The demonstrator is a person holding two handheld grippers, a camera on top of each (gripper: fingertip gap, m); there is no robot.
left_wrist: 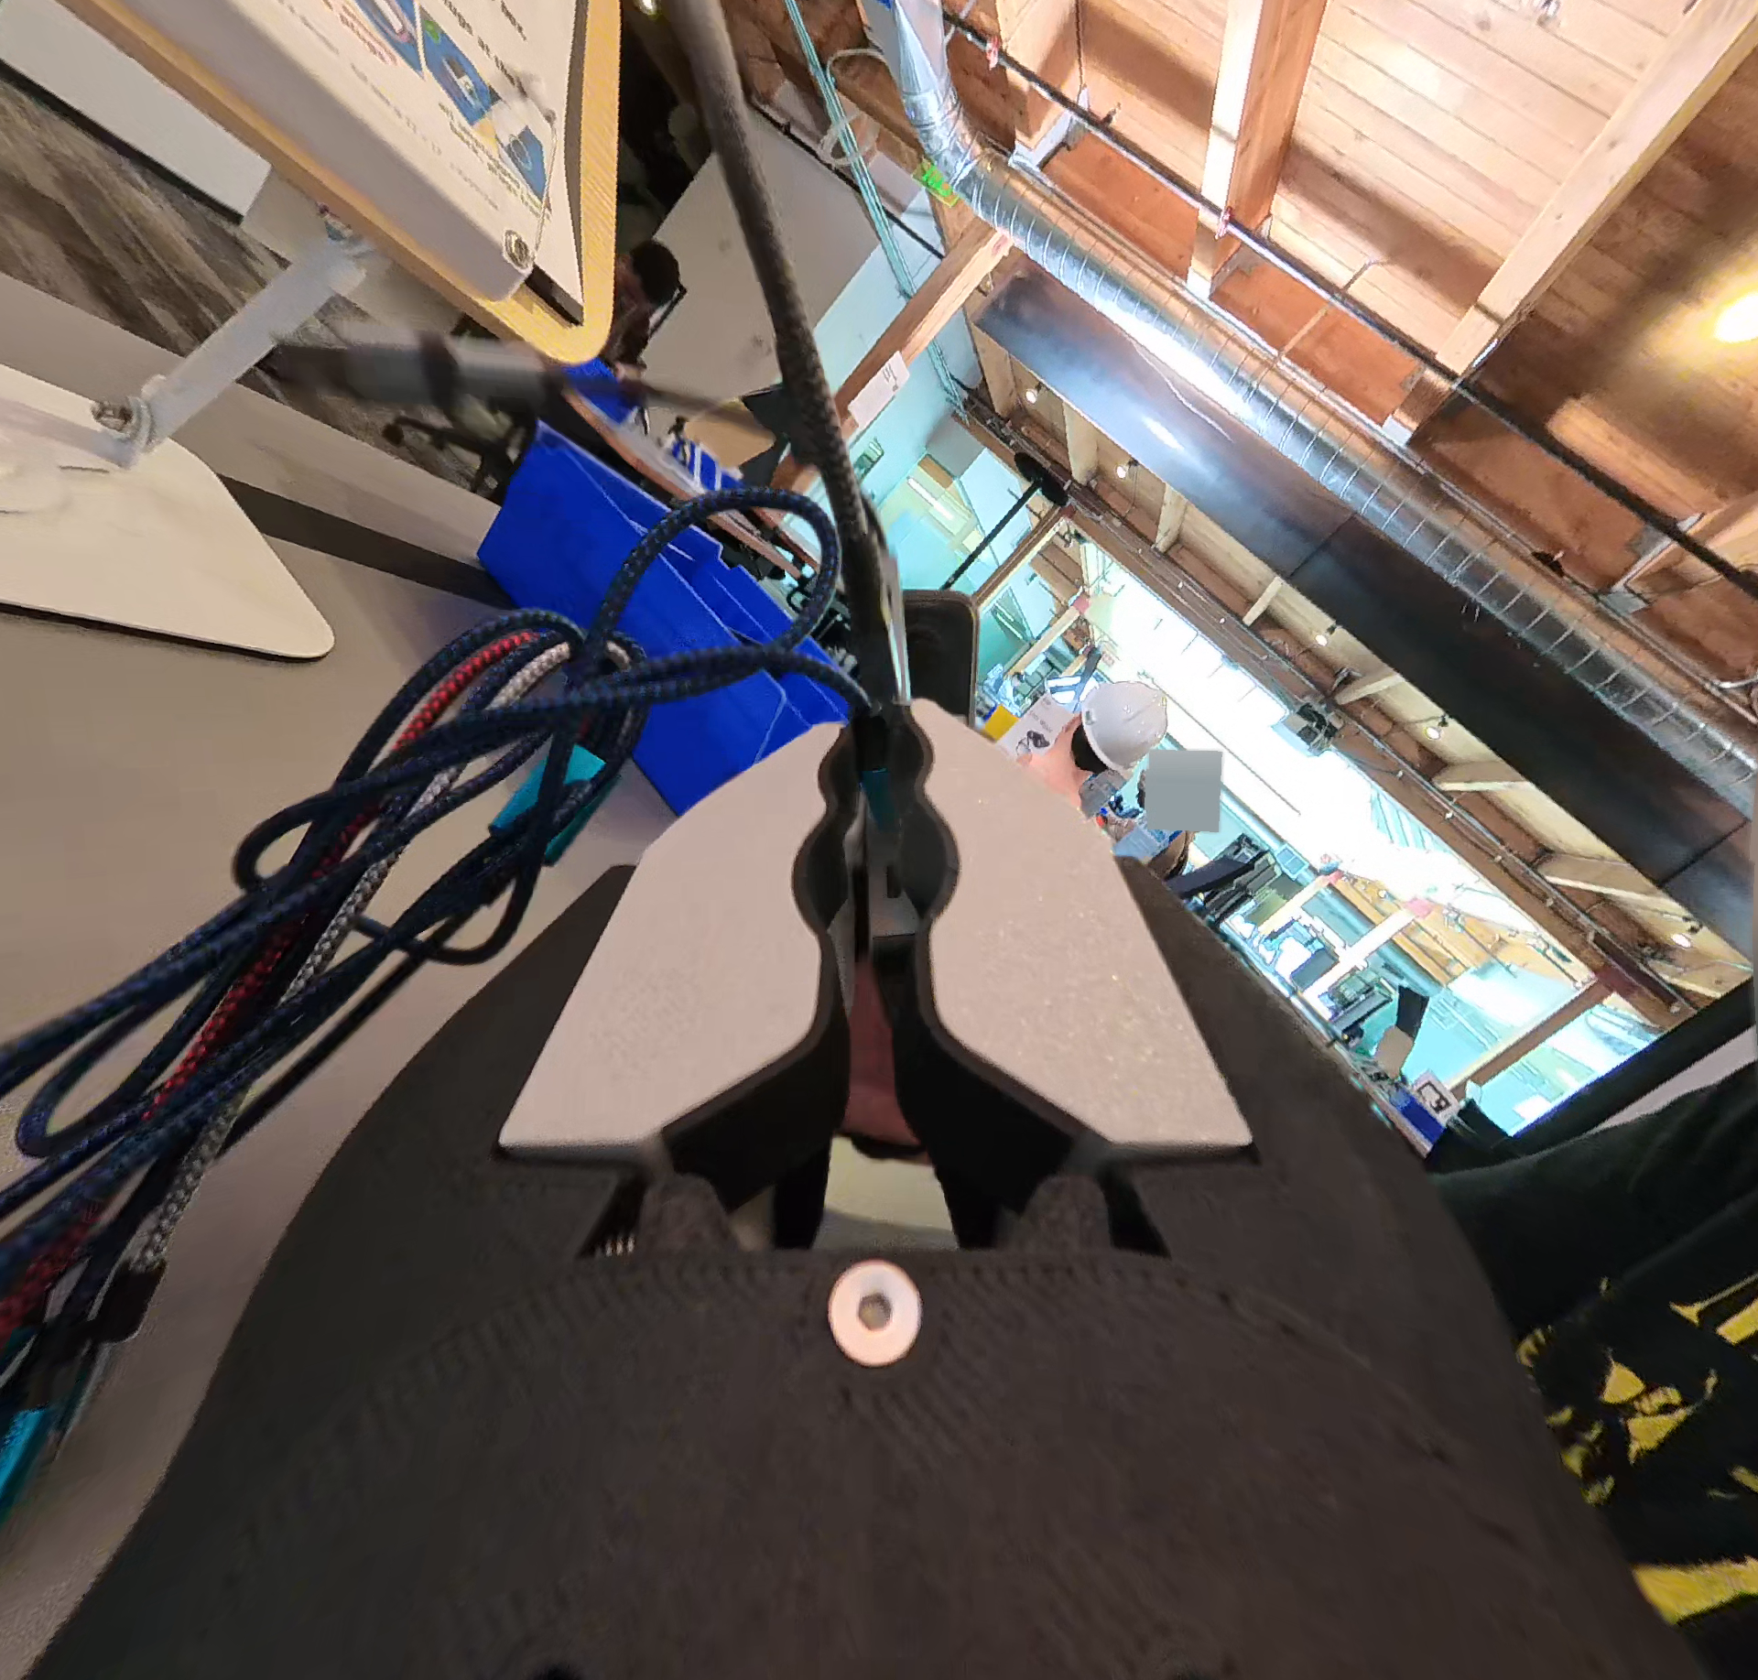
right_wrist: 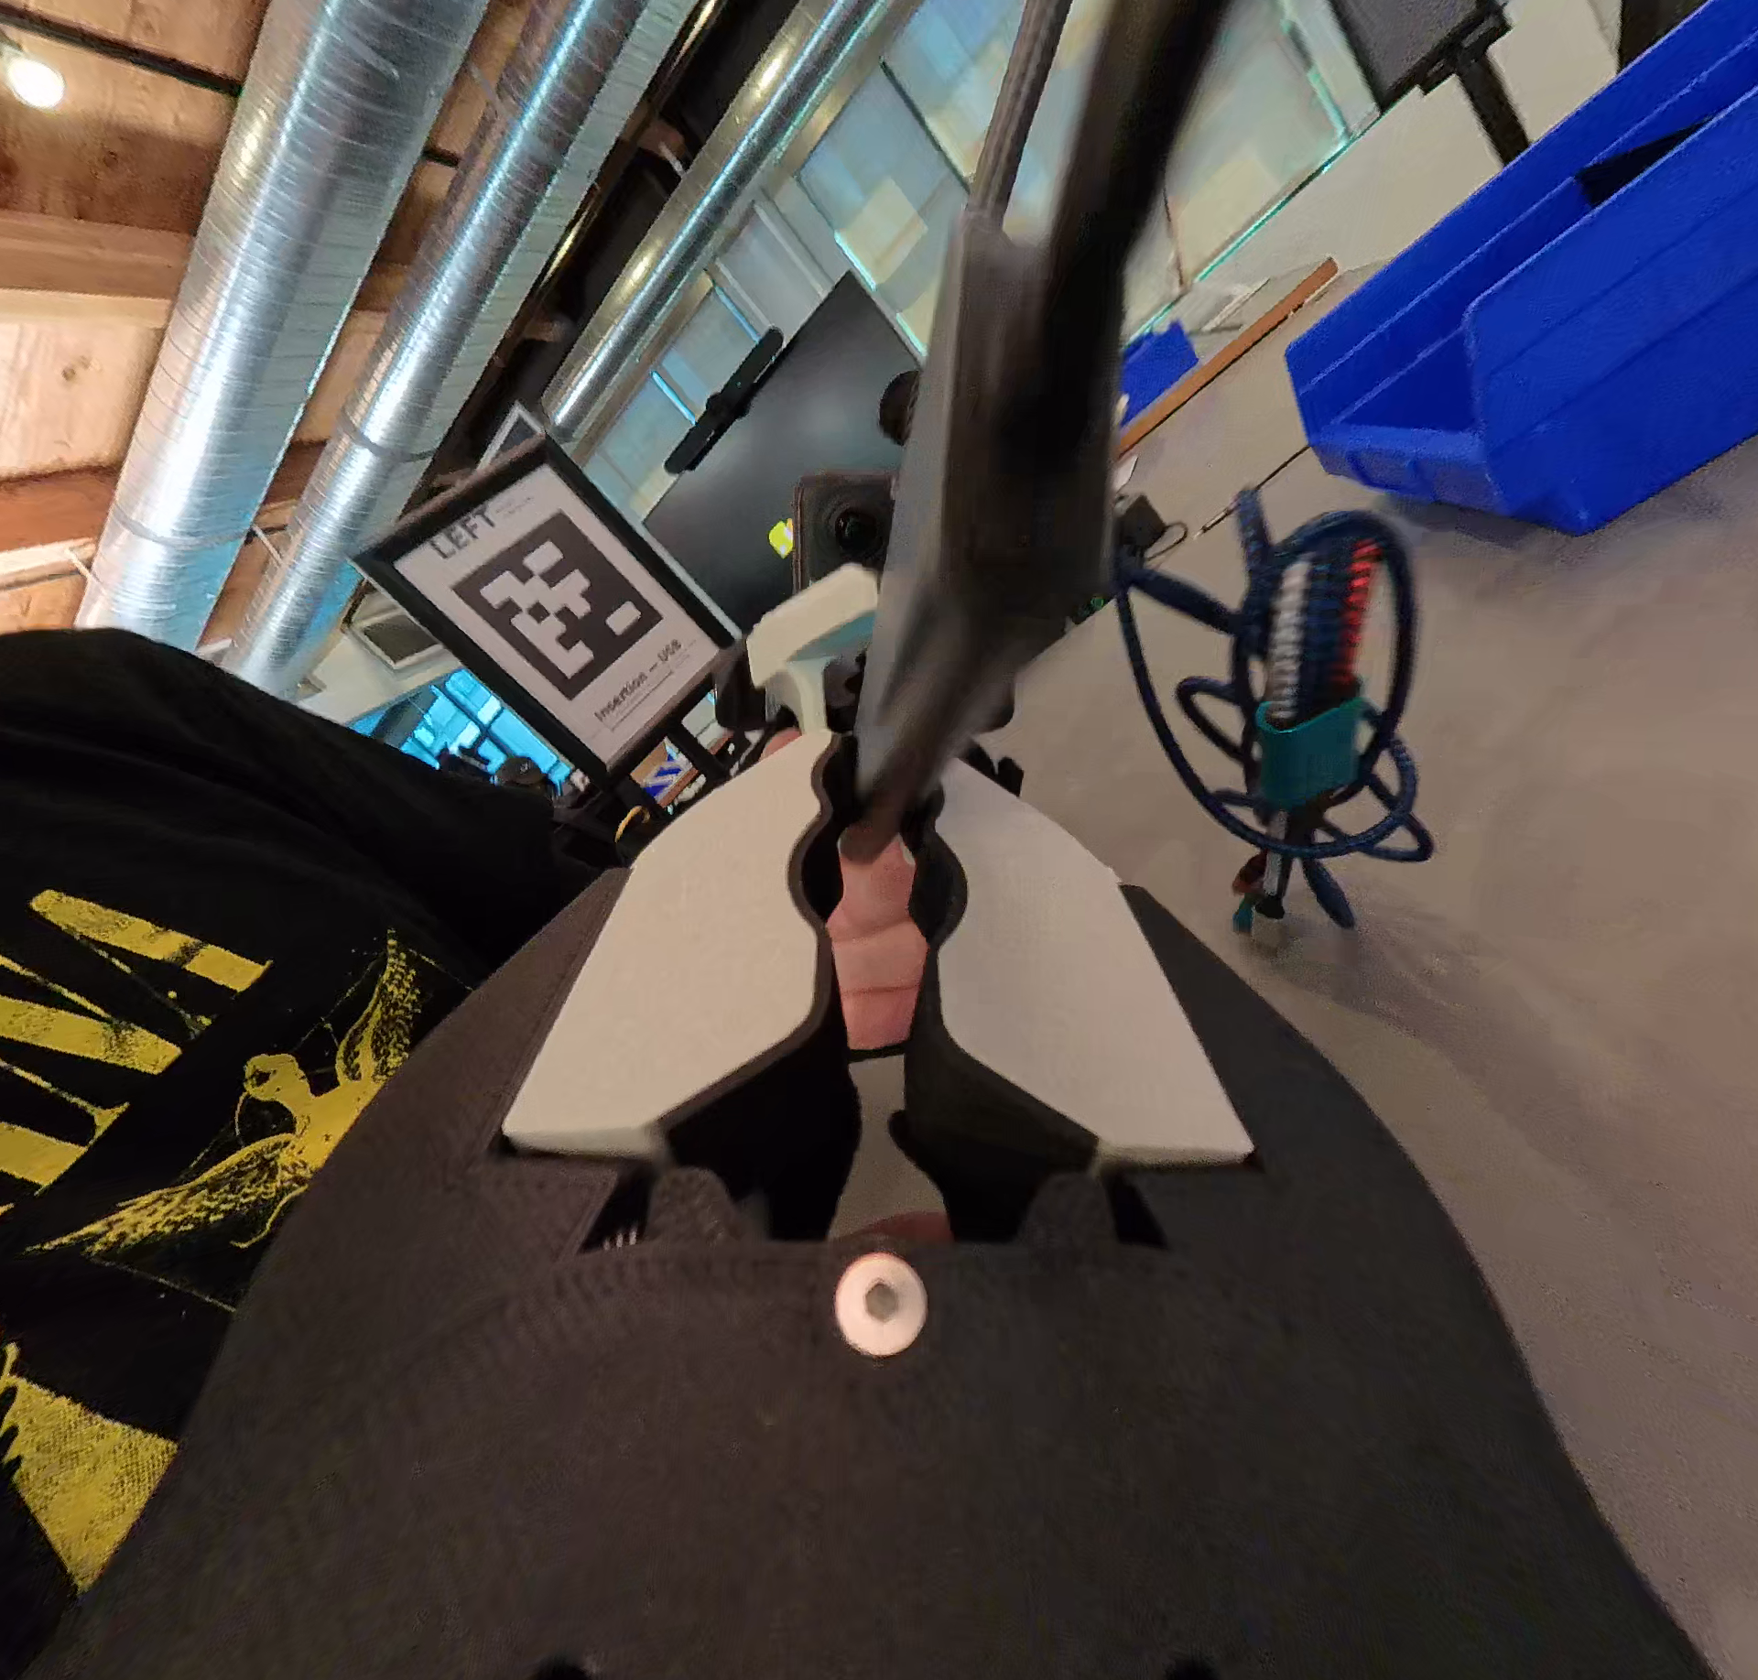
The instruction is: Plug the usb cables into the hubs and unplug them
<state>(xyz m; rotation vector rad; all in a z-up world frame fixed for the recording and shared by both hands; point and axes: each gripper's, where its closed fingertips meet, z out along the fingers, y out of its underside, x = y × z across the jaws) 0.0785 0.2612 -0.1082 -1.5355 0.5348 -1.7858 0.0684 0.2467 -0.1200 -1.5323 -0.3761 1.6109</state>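
My left gripper (left_wrist: 880, 731) is shut on the teal-collared USB plug (left_wrist: 875, 788) of a dark blue braided cable (left_wrist: 723, 659), which leaves the fingertips to the left. The dark grey hub (left_wrist: 891, 607) stands edge-on just past those fingertips. Whether the plug is seated in the hub is hidden. The hub's black braided cable (left_wrist: 761, 255) arcs upward, and its own plug (left_wrist: 409, 369) hangs blurred at the left. In the right wrist view my right gripper (right_wrist: 885, 778) is shut on the lower end of the hub (right_wrist: 999, 493) and holds it upright. The left gripper's white finger (right_wrist: 818, 626) shows behind the hub.
A bundle of blue, red and grey cables (left_wrist: 380, 778) (right_wrist: 1313, 683) in a teal holder (right_wrist: 1308, 750) lies on the grey table (right_wrist: 1522, 968). Blue bins (left_wrist: 647, 607) (right_wrist: 1570, 303), a white stand base (left_wrist: 143, 569) and a framed marker sign (right_wrist: 552, 607) stand around. My two grippers' fingertips are within a few centimetres of each other.
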